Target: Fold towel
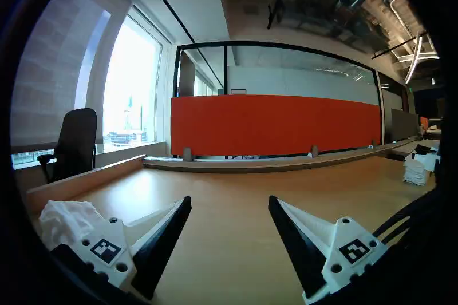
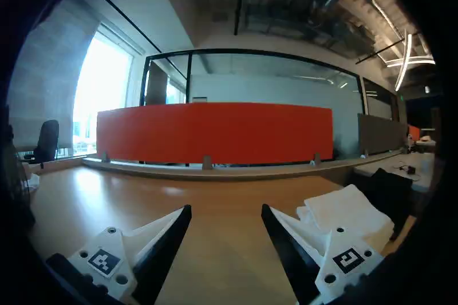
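Left gripper: Your left gripper (image 1: pixel 229 198) hangs low over the worktop (image 1: pixel 240 236) and points toward the orange divider (image 1: pixel 275 125).
Left jaws: They stand wide apart, with bare wood showing between them. They have hold of nothing.
Right gripper: Your right gripper (image 2: pixel 226 207) is also low over the worktop and faces the same divider.
Right jaws: These are spread wide too, and nothing is caught between them.
Crumpled towel: A crumpled white towel (image 1: pixel 66 222) lies on the worktop at the lower left of the left gripper view. It is just beside that gripper's left finger and partly hidden behind it, close to the worktop's raised wooden edge.
Folded towels: A stack of folded white towels (image 2: pixel 349 208) sits on the worktop at the lower right of the right gripper view. It is just behind that gripper's right finger, which covers its near corner.
Surface: The worktop is long, smooth and pale wood.
Divider: It runs along the far edge of the worktop, with a glass wall above it.
Chair: A black office chair (image 1: pixel 74 142) stands past the left end of the worktop, beside a bright window (image 1: pixel 129 99).
Dark item: A black object (image 2: pixel 392 187) lies just behind the folded stack. You cannot tell what it is.
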The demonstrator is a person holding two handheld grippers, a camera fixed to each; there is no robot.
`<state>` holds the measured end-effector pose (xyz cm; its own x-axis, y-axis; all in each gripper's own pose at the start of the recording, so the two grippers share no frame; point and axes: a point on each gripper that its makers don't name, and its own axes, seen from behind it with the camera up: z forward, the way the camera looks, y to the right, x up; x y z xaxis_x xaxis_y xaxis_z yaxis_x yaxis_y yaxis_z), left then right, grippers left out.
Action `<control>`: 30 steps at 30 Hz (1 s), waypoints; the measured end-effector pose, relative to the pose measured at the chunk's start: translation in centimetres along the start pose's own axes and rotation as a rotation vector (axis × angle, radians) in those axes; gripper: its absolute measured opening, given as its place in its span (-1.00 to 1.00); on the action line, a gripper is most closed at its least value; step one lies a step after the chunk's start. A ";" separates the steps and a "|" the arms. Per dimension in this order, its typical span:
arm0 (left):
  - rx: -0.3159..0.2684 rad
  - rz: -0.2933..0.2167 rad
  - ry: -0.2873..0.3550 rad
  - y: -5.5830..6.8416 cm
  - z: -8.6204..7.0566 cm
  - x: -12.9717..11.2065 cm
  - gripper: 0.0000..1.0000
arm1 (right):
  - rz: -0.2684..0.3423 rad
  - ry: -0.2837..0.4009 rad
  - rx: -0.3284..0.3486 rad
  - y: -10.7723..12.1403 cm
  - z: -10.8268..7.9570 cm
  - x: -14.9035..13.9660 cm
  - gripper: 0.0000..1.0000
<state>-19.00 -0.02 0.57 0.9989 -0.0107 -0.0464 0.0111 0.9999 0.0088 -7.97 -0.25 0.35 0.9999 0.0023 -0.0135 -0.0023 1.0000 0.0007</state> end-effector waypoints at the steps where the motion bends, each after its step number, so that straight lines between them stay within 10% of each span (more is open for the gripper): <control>1: 0.000 0.000 0.000 0.0 0.0 0.0 1.00 | 0.000 0.000 0.000 0.0 0.0 0.0 0.90; 30: 0.000 0.000 0.000 0.0 0.0 0.0 1.00 | 0.001 0.000 0.000 0.0 0.0 0.0 1.00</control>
<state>-19.05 -0.07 0.58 0.9989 -0.0109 -0.0466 0.0113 0.9999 0.0088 -7.95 -0.27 0.34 0.9999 0.0029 -0.0130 -0.0029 1.0000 0.0003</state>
